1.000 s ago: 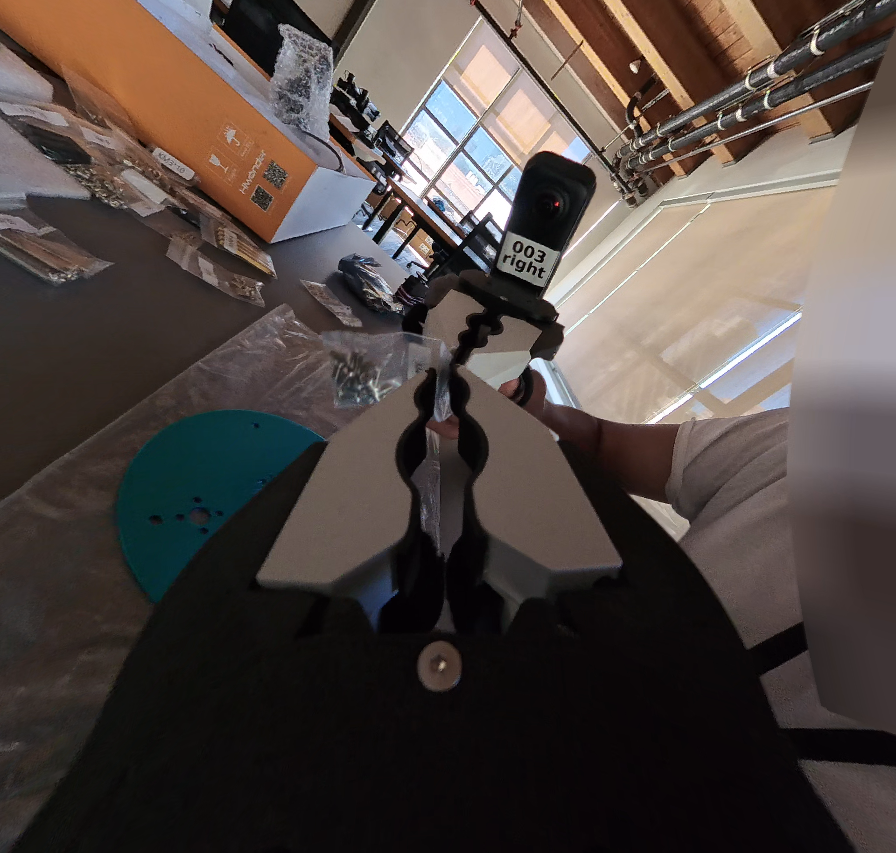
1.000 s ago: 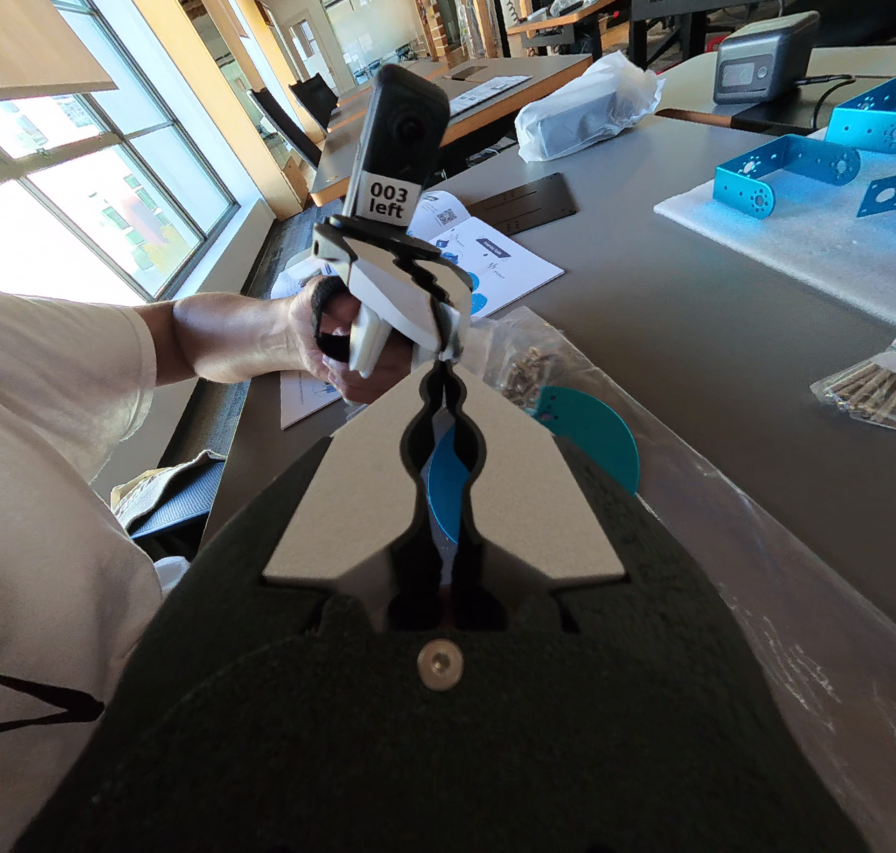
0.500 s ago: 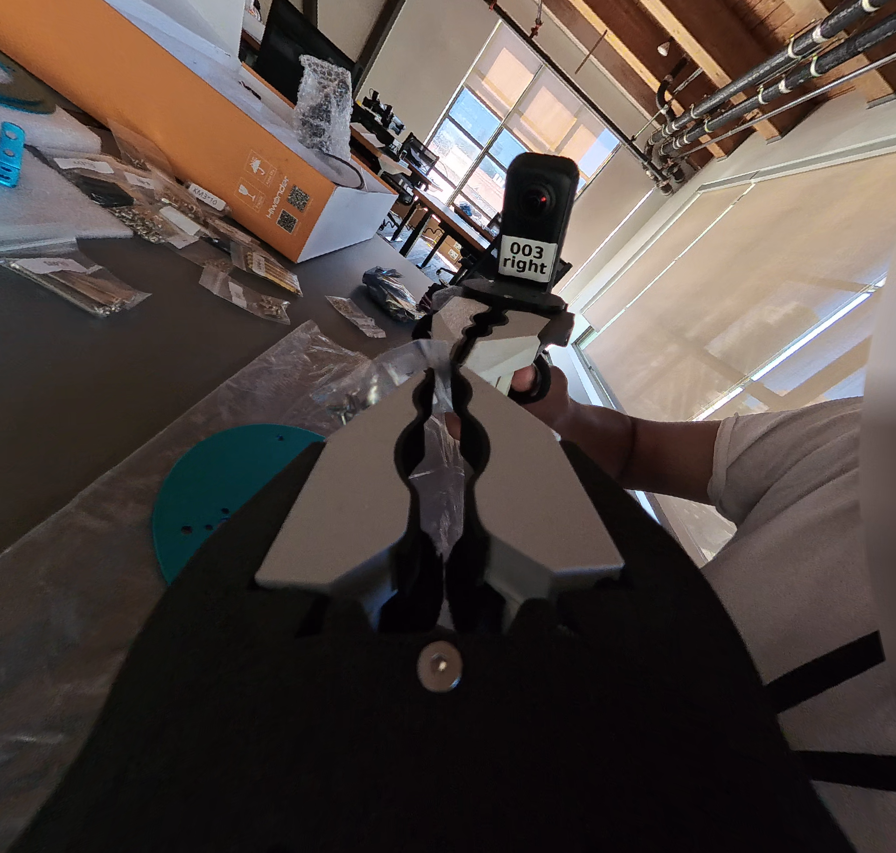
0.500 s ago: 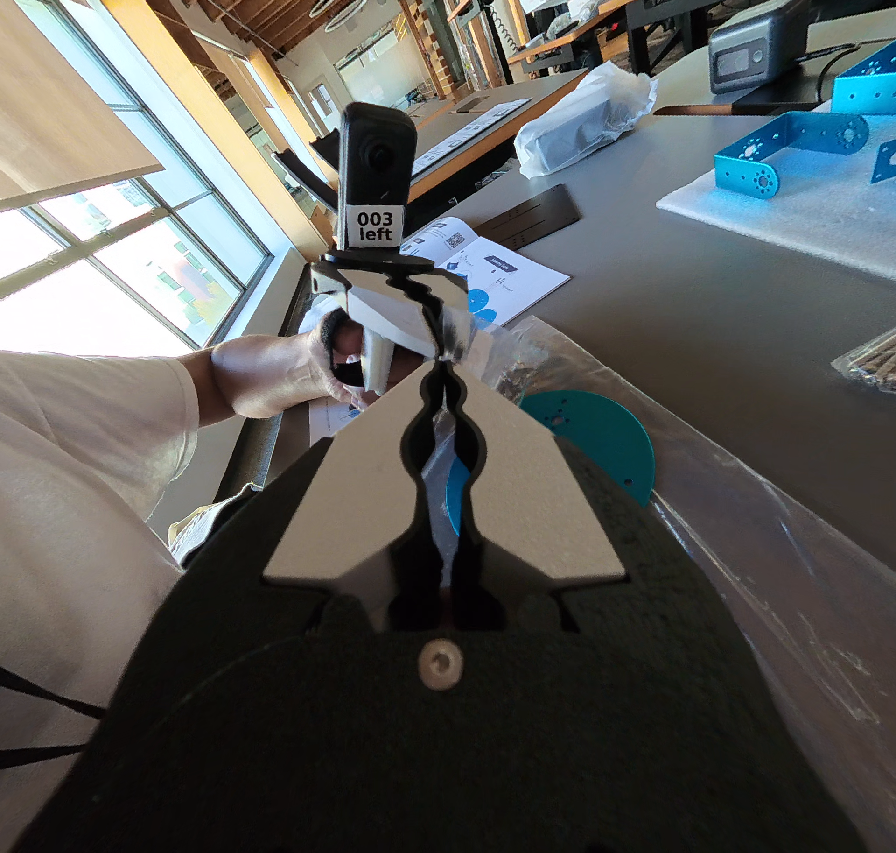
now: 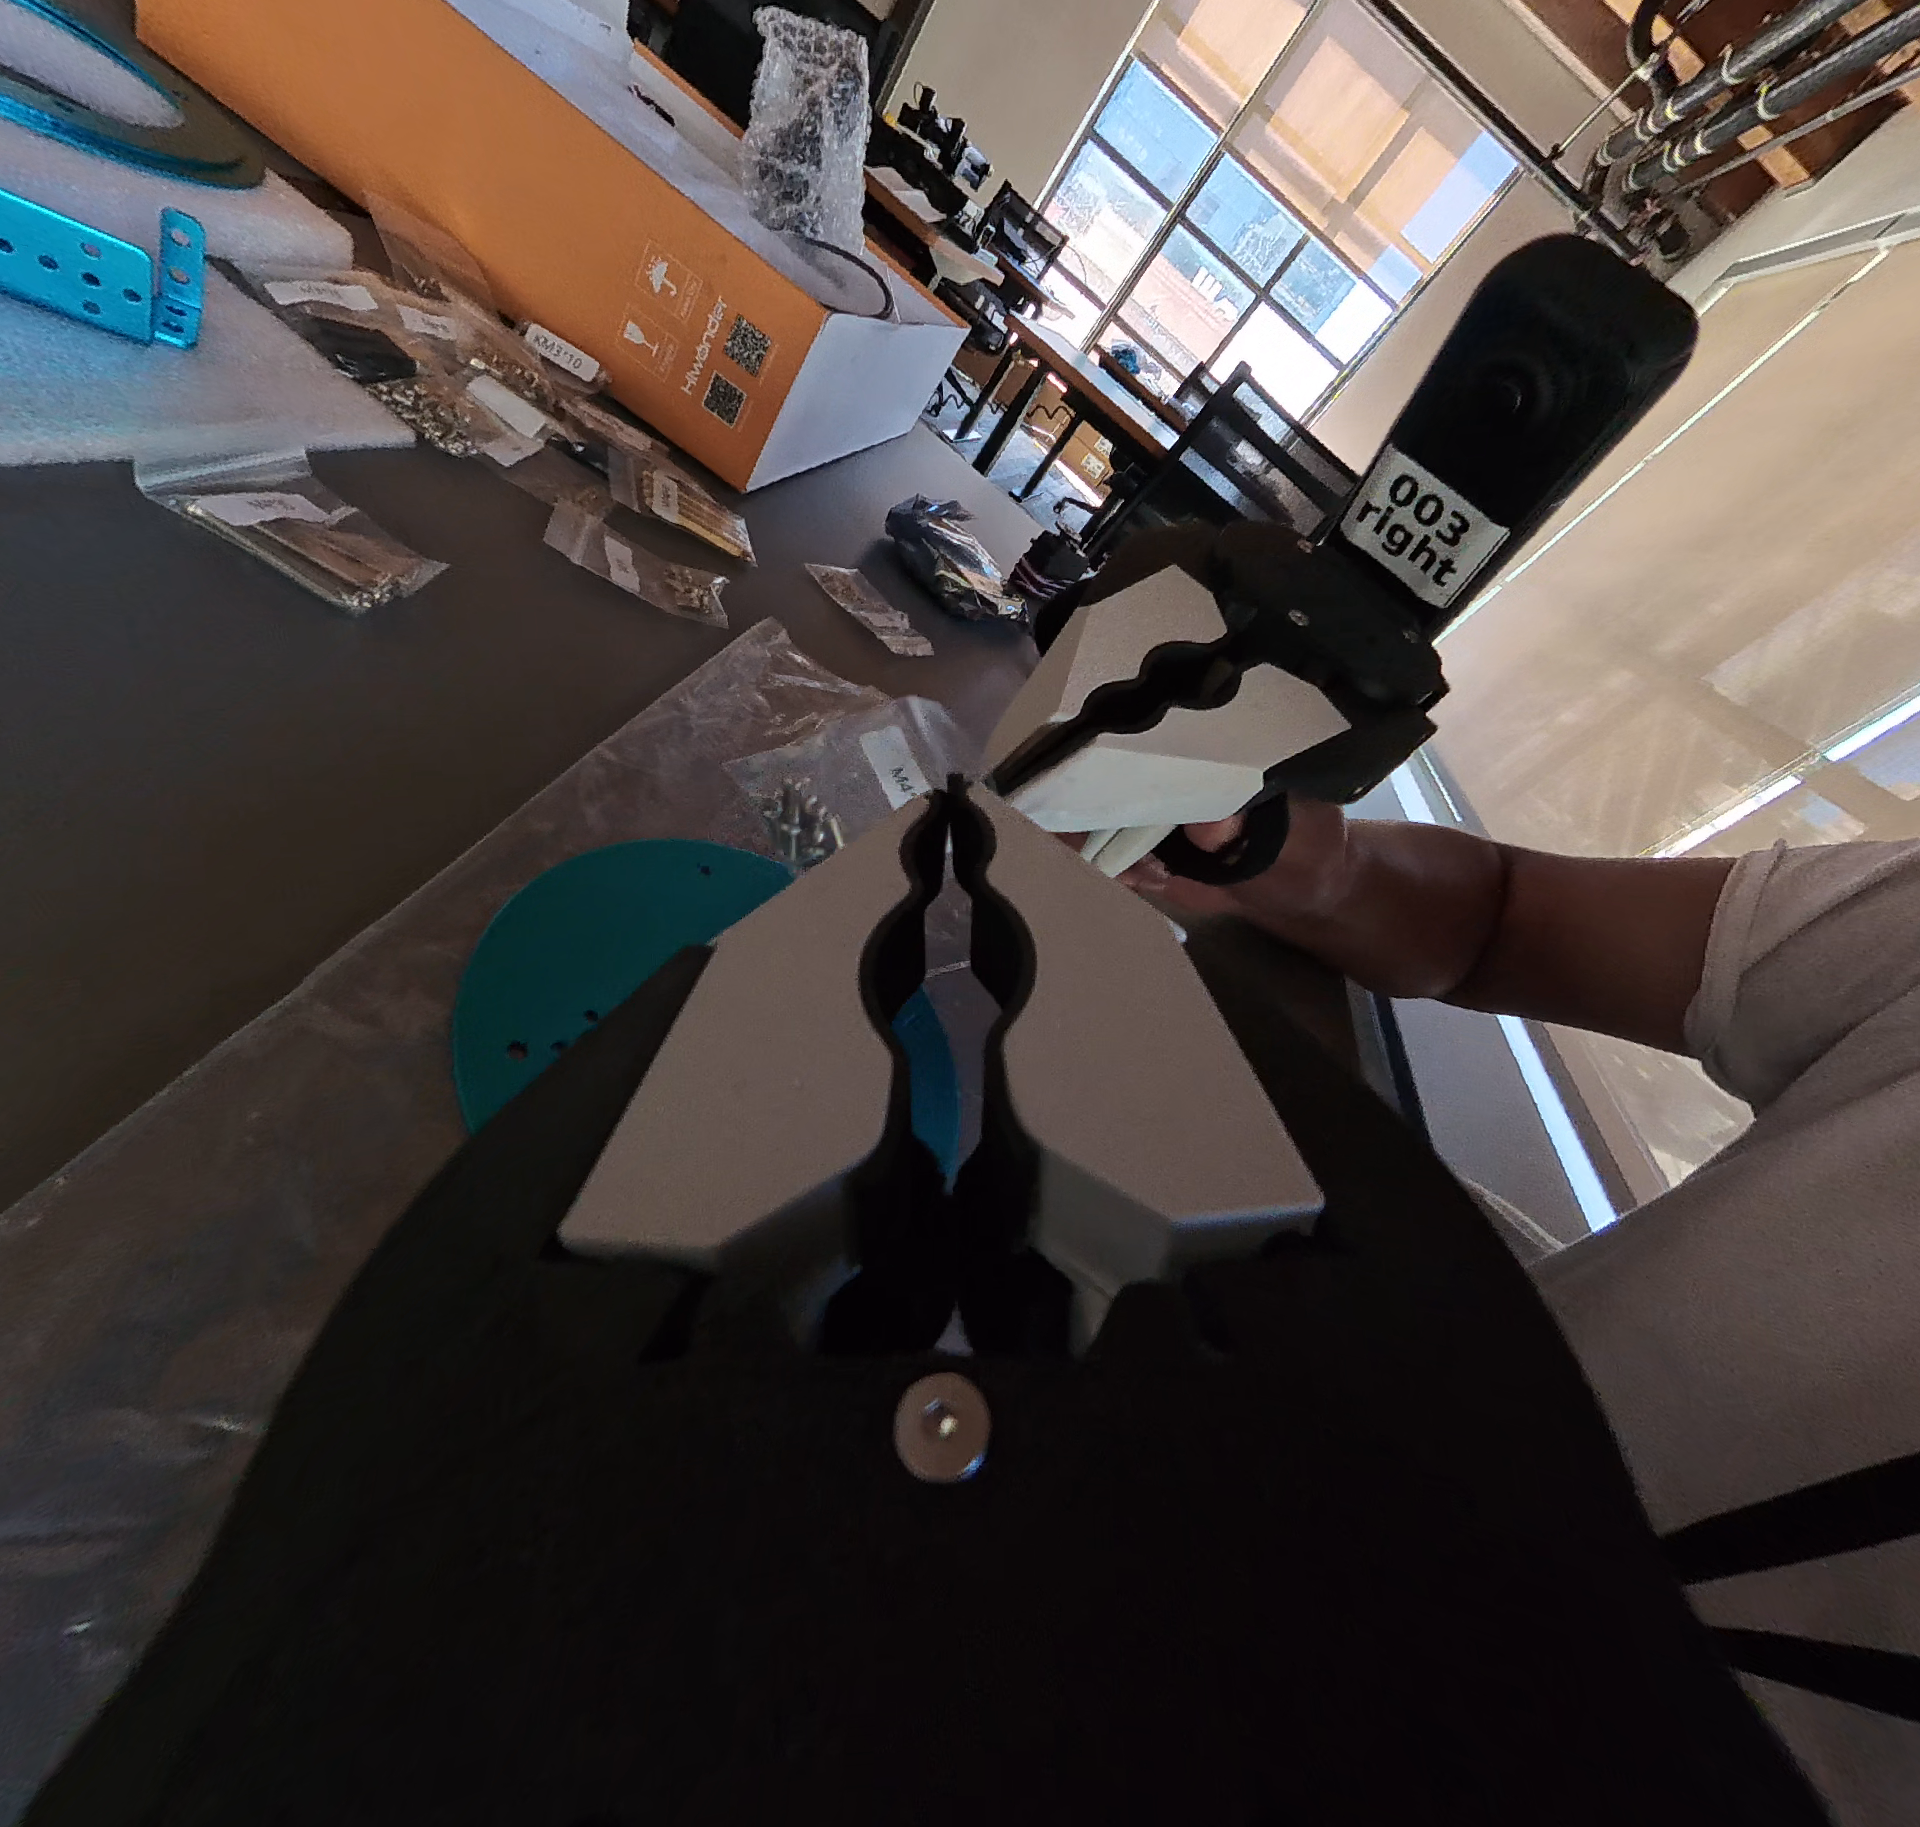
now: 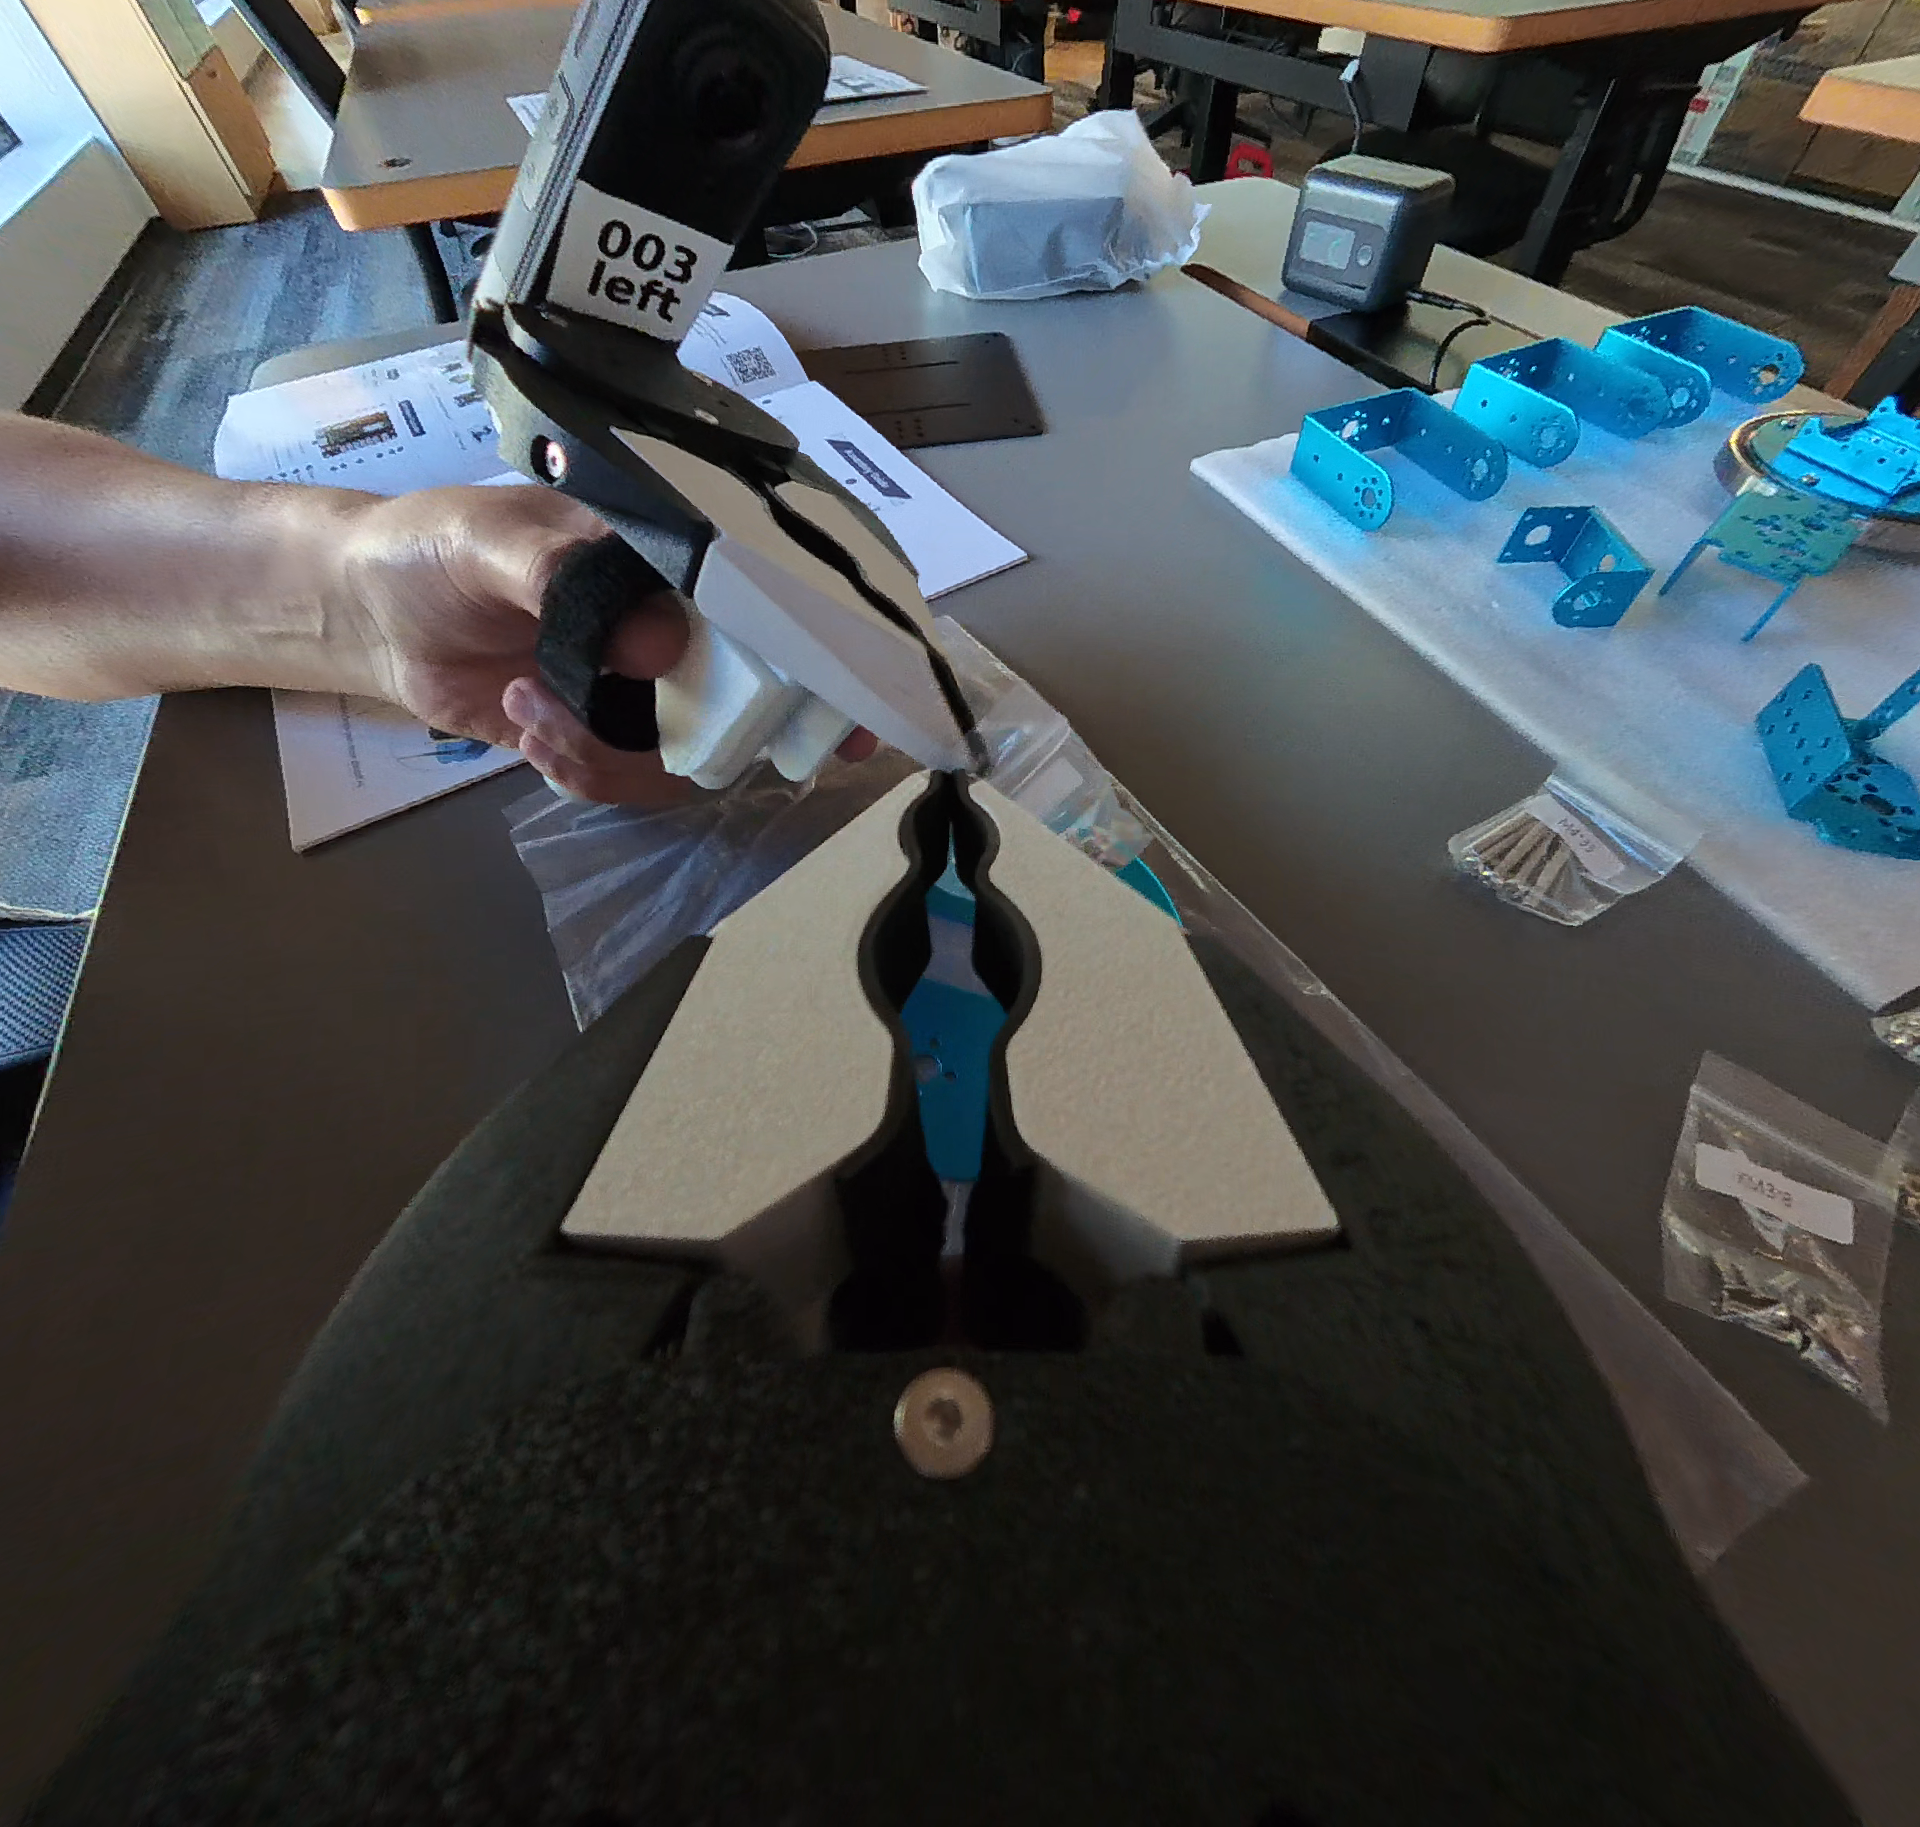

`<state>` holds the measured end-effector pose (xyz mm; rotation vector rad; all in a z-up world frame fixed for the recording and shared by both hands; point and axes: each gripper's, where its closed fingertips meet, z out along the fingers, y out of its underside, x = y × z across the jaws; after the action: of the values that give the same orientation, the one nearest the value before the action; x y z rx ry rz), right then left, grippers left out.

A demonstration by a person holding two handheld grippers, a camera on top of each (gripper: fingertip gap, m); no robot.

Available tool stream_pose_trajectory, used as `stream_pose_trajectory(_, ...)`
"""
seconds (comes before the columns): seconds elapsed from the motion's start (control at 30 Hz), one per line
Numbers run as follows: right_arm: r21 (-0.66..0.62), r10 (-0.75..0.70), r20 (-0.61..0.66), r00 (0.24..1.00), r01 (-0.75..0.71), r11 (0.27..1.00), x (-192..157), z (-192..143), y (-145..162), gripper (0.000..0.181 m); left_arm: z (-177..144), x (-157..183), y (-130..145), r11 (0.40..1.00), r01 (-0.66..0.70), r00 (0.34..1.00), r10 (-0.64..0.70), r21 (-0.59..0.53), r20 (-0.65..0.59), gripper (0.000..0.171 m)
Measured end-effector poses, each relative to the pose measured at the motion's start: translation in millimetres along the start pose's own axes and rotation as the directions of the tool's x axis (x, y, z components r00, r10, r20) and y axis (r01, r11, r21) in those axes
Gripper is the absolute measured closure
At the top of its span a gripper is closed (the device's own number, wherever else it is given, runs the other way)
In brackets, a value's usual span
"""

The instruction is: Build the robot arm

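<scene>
My left gripper (image 5: 951,790) is shut, its tips pinching the top edge of a small clear bag of screws (image 5: 831,790). My right gripper (image 6: 951,790) is shut too, with a strip of the same bag (image 6: 1049,790) between its fingers. The two tips meet just above the table: the right gripper (image 5: 1003,769) shows in the left wrist view, and the left gripper (image 6: 966,743) shows in the right wrist view. Under them a teal round disc (image 5: 613,956) lies inside a large clear plastic bag (image 5: 260,1206). The disc (image 6: 948,1060) is partly hidden by my fingers.
An orange and white box (image 5: 468,146) stands at the back, with several small hardware bags (image 5: 312,541) before it. Blue metal brackets (image 6: 1558,416) lie on white foam at the right, near screw bags (image 6: 1558,852). An open booklet (image 6: 862,489) and a black plate (image 6: 925,390) lie beyond.
Both grippers have tilted down toward the table and come lower, still shut on the small bag. The bag of screws now hangs close above the teal disc.
</scene>
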<state>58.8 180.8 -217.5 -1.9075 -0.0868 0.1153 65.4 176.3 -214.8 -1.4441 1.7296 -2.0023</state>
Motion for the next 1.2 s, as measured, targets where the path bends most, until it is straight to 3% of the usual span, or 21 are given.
stream_pose_trajectory(0.1,-0.024,0.022,0.001,1.000,-0.022,0.999,2.3,0.5,4.7,0.181,-0.8,-5.4,4.8,0.997,-0.069,0.996,0.071,-0.033,0.062,0.171)
stream_pose_trajectory(0.27,-0.031,0.241,0.003,0.971,-0.240,0.970,11.6,2.5,9.8,0.181,-2.2,-12.1,5.4,0.987,-0.143,0.971,0.154,-0.069,0.182,0.171)
stream_pose_trajectory(0.37,-0.036,0.213,-0.015,0.977,-0.213,0.976,9.9,4.6,12.3,0.181,-2.2,-13.1,7.2,0.971,-0.217,0.948,0.234,-0.102,0.213,0.171)
stream_pose_trajectory(0.7,-0.090,0.309,0.093,0.947,-0.301,0.949,6.2,6.6,21.1,0.169,3.2,-10.8,16.7,0.962,-0.235,0.945,0.260,-0.142,0.199,0.171)
stream_pose_trajectory(0.93,-0.107,0.358,0.196,0.913,-0.343,0.933,-2.3,6.5,21.2,0.181,2.3,-10.1,19.5,0.954,-0.252,0.945,0.279,-0.164,0.170,0.171)
stream_pose_trajectory(1.2,-0.117,0.320,-0.007,0.947,-0.318,0.941,16.2,6.1,26.5,0.181,3.8,-19.6,20.3,0.965,-0.198,0.933,0.239,-0.170,0.270,0.171)
